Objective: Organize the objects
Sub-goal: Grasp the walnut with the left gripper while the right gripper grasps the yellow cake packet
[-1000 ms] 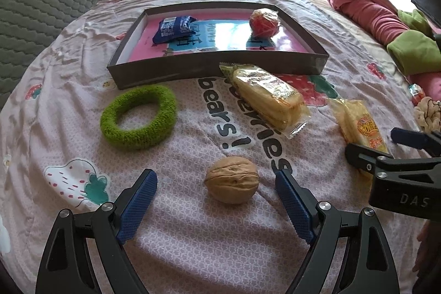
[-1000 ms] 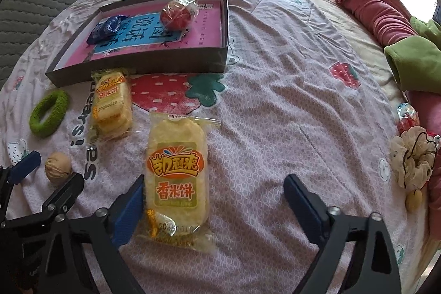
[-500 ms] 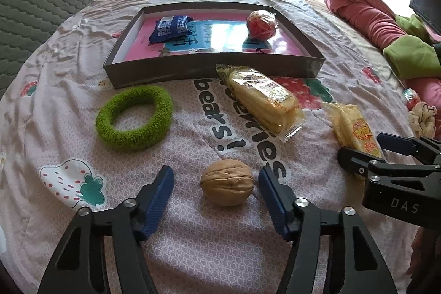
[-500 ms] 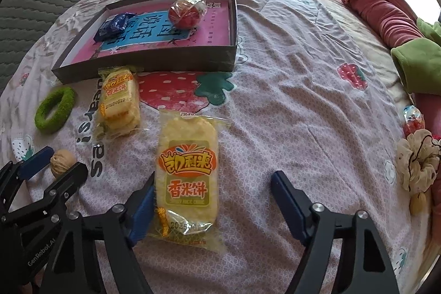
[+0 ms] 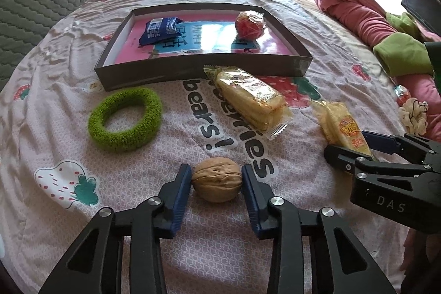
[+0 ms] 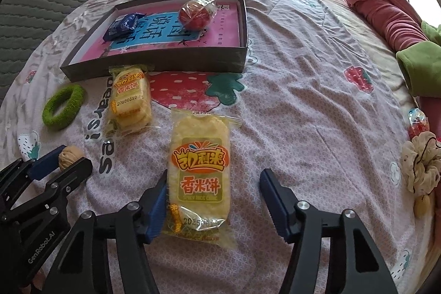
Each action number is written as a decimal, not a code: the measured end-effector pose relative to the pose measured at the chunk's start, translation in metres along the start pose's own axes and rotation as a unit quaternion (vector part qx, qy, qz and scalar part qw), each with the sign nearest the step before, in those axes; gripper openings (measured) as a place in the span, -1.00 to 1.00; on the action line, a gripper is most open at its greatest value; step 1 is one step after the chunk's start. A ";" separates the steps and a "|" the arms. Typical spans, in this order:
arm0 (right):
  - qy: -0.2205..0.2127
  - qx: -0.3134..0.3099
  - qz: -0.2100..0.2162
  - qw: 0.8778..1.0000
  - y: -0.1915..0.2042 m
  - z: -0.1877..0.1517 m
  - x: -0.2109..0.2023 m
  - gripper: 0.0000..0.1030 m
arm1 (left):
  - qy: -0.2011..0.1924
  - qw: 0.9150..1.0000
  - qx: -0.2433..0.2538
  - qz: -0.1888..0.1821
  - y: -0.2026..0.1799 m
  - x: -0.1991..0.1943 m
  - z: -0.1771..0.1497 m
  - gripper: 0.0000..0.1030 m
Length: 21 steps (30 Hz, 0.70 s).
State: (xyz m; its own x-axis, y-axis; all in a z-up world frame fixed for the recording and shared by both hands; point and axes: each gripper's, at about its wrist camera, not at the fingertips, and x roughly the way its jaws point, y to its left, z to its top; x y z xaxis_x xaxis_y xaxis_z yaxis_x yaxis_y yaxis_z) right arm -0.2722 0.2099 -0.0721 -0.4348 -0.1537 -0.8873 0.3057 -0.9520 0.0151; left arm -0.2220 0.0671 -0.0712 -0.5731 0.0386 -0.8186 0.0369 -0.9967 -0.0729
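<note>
Both pairs of jaws have narrowed since a second ago and are closing right now. Left hand-held gripper (image 5: 216, 179) has its blue pads touching either side of the walnut (image 5: 217, 179), which sits on the bed sheet (image 5: 69, 145). Right hand-held gripper (image 6: 213, 196) straddles the rice cracker packet (image 6: 199, 170): its left pad touches the wrapper edge, its right pad stands clear, so no pinch there. Ahead and left of the left gripper lies the green fuzzy ring (image 5: 125, 119); straight ahead, a second cracker pack (image 5: 249, 98) reaches the wall of the dark shallow box (image 5: 154, 75). Inside the box: a blue snack packet (image 5: 161, 29) and a red wrapped ball (image 5: 250, 24).
</note>
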 end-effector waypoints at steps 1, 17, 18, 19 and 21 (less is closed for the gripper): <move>-0.001 0.000 0.001 1.000 0.000 0.000 0.000 0.18 | 0.000 1.000 -0.001 -0.001 0.000 0.000 0.000 -0.26; -0.015 -0.002 0.022 1.000 0.003 -0.003 -0.007 -0.24 | -0.008 1.000 0.005 -0.001 -0.003 -0.009 0.000 -0.27; -0.016 -0.003 0.023 1.000 0.003 -0.003 -0.008 -0.24 | -0.007 1.000 0.004 -0.001 -0.002 -0.009 0.000 -0.27; -0.019 -0.004 0.025 1.000 0.002 -0.004 -0.009 -0.24 | -0.008 1.000 0.004 -0.002 -0.002 -0.010 0.001 -0.27; -0.021 -0.005 0.026 0.999 0.003 -0.005 -0.012 -0.24 | -0.009 1.000 0.003 0.000 -0.001 -0.010 0.001 -0.27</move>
State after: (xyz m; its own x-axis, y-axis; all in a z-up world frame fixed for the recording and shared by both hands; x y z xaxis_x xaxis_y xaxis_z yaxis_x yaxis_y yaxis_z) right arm -0.2621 0.2103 -0.0638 -0.4538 -0.2136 -0.8651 0.3367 -0.9400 0.0555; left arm -0.2167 0.0678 -0.0621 -0.5882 0.0380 -0.8079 0.0315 -0.9971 -0.0697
